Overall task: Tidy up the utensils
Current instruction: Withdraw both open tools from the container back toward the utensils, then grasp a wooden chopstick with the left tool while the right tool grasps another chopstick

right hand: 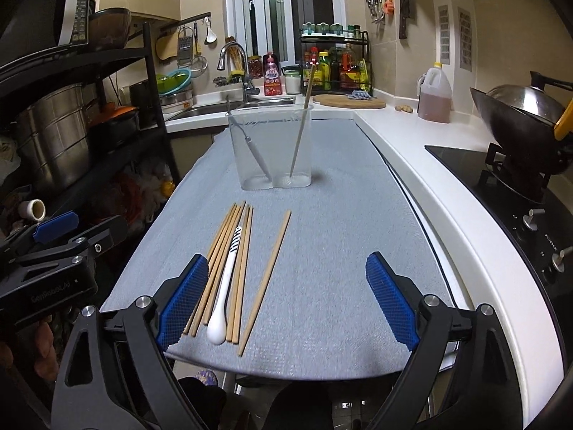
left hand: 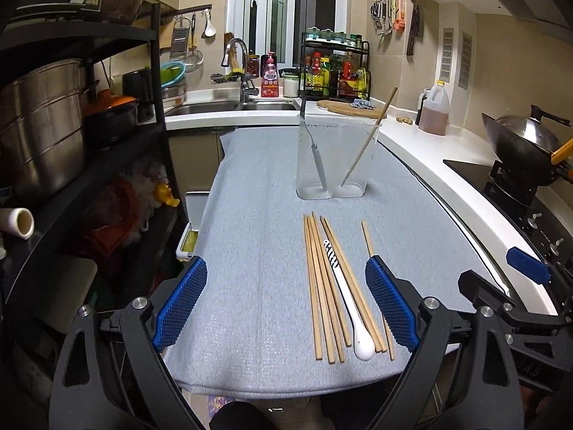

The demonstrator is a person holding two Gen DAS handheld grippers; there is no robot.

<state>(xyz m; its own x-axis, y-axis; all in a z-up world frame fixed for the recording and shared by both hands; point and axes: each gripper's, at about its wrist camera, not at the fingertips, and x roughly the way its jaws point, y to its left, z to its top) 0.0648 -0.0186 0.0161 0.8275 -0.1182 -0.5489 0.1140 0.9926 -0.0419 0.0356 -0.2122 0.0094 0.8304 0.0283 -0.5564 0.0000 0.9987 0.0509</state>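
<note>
Both grippers, left point(left hand: 286, 304) and right point(right hand: 286, 299), spread wide, grasping nothing.
We see tan chopsticks point(left hand: 324, 286) flanking a white spoon point(left hand: 352, 311), lower centre of frame.

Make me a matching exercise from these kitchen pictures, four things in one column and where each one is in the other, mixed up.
Things:
1. white spoon
2. single chopstick
3. wok
4. round wooden board

Places:
A. on the stove at the right
B. lying flat among the loose chopsticks on the grey mat
C. on the white counter in front of the bottle rack
D. standing tilted in the right half of the clear holder

Pairs: 1-B, 2-D, 3-A, 4-C
</note>
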